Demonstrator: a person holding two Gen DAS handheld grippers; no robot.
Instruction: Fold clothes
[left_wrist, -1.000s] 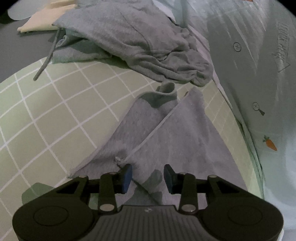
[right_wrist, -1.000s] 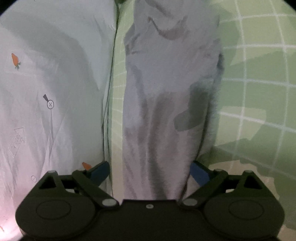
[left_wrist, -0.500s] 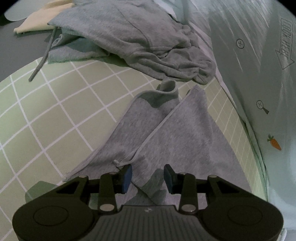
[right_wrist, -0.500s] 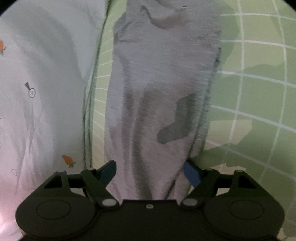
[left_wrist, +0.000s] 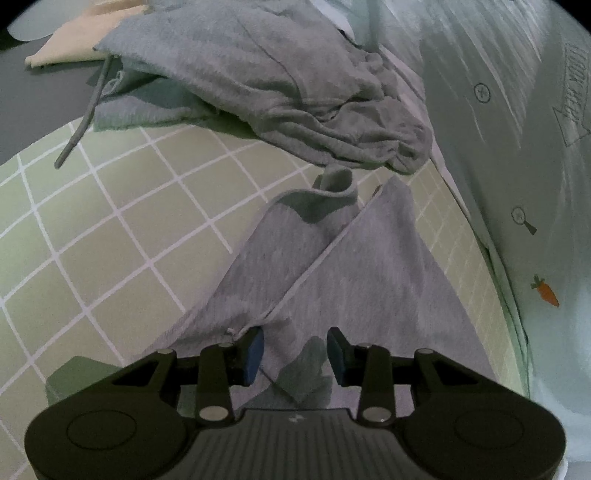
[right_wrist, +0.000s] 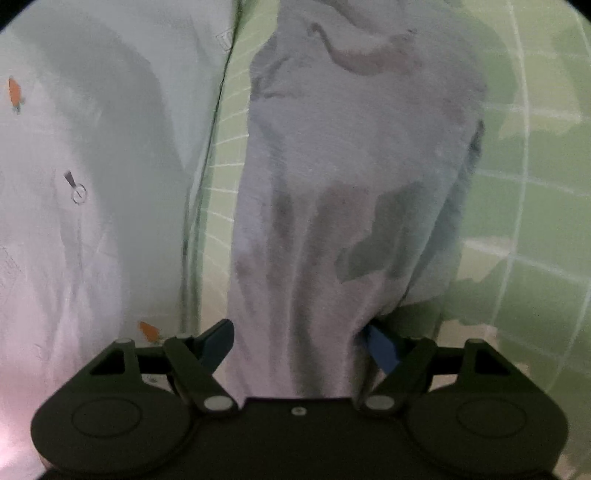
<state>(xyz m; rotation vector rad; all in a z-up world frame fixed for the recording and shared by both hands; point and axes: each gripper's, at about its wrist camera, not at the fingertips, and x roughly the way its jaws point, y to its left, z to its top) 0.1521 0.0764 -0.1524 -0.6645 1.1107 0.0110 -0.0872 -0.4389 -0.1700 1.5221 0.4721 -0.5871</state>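
Observation:
A grey garment (left_wrist: 343, 266) lies spread on a green checked sheet (left_wrist: 110, 229), with a fold line running diagonally across it. My left gripper (left_wrist: 295, 354) is open, its blue pads (left_wrist: 253, 350) just over the near edge of the garment, holding nothing. In the right wrist view the same grey garment (right_wrist: 351, 192) runs lengthwise between the fingers of my right gripper (right_wrist: 301, 345). That gripper is open wide, with the cloth lying between its blue pads (right_wrist: 218, 343), not pinched.
A crumpled grey hoodie (left_wrist: 280, 85) with a drawstring (left_wrist: 85, 118) lies at the far end of the sheet. A cream cloth (left_wrist: 74, 44) lies beyond it. A pale quilt with carrot prints (left_wrist: 535, 184) borders the garment; it also shows in the right wrist view (right_wrist: 92, 184).
My right gripper has shifted over the garment and its fingers have narrowed a little. My left gripper has barely moved and stays open.

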